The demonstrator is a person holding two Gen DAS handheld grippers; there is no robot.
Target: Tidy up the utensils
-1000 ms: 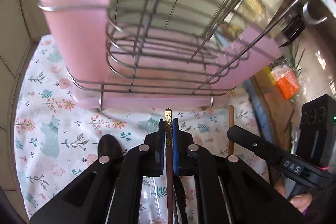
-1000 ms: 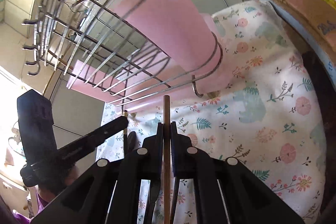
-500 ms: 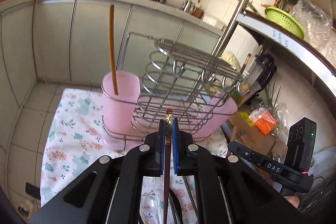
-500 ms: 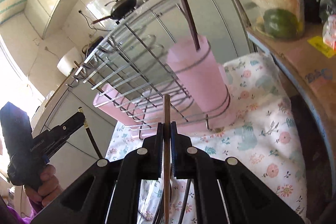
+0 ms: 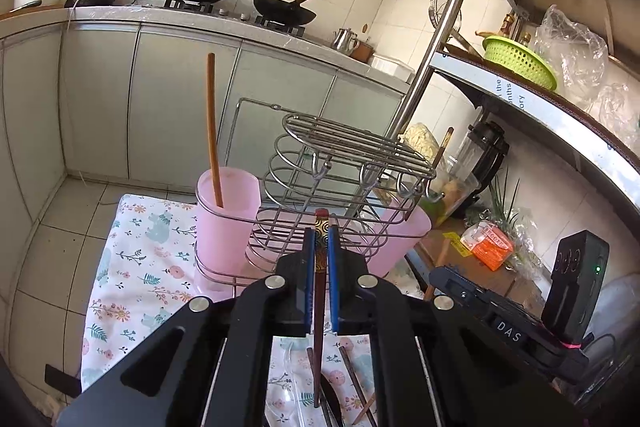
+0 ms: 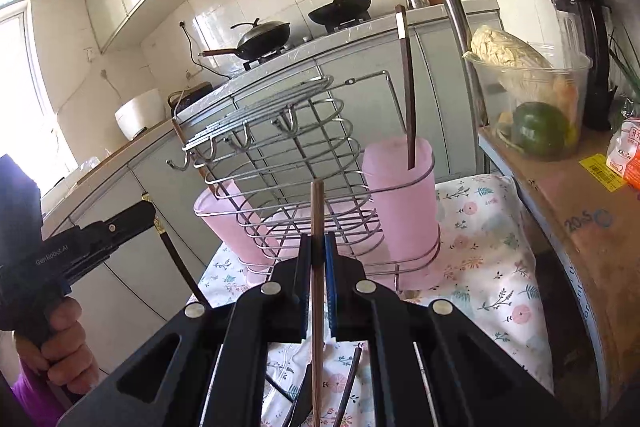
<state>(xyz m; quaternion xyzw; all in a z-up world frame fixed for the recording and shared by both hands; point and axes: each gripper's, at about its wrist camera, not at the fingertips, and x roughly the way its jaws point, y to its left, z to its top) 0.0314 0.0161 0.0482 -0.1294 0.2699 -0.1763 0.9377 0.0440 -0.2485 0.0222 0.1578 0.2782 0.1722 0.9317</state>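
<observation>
Black jaws of the left gripper [image 5: 319,239] are clamped on a dark chopstick with a patterned gold end [image 5: 320,227], low in the middle of the left wrist view; in the right wrist view the right gripper [image 6: 317,247] is likewise pinched on a plain wooden chopstick [image 6: 318,211], which is held upright at centre frame. The step in hand is judged to be the carry: both sticks are raised short of the wire rack [image 5: 344,163], and neither is yet lodged. Just beyond, two pink cups are seated in the rack's ends; the left cup [image 5: 226,211] already holds one brown stick, the right cup [image 6: 400,211] one dark stick. For the next move, each tip would need to be lined up over a cup mouth and lowered before the grip is eased. Loose utensils [image 5: 352,383] are left on the flowered cloth [image 5: 136,255] at the bottom of the frame. Farther off, pale cabinets, a stove with two woks [image 5: 280,9] and white tiled walls are seen.
</observation>
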